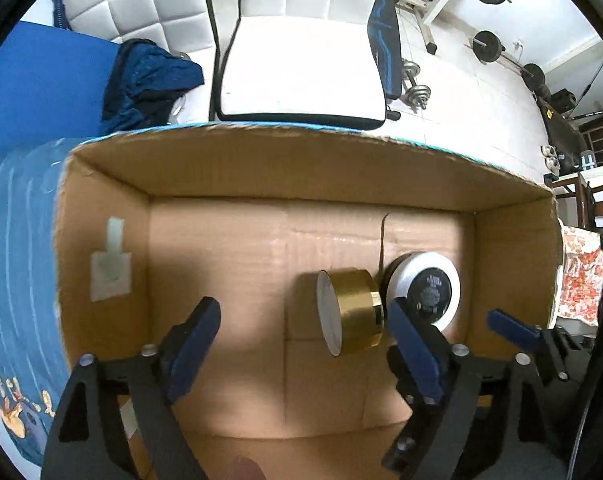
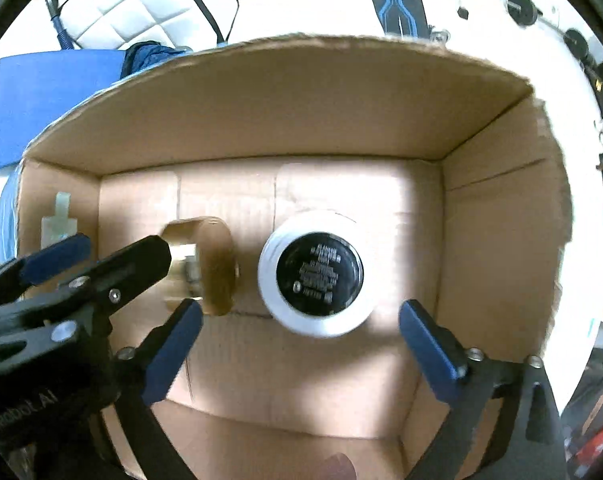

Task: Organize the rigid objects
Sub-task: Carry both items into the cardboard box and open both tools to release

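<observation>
- Jars, two of them, lie on the floor of the cardboard box (image 1: 109, 184), toward its right side: a gold jar (image 1: 355, 312) on its side with its white end facing left, and a white jar (image 1: 423, 290) with a round black label facing up and toward the cameras.
- Gold jar and white jar look to be touching or just beside each other.
- Left tool (image 1: 305, 340) hangs over the box, fingers apart, empty; the gold jar sits between them, nearer the right finger.
- Right tool (image 2: 301, 336) is also spread wide and empty, the white jar (image 2: 315, 274) framed between its fingers.
- Both jars look stiff and hard, probably light to middling in weight.
- Smooth, glossy round walls may slip or roll; pinching across the side wall at mid-height seems safest.
</observation>
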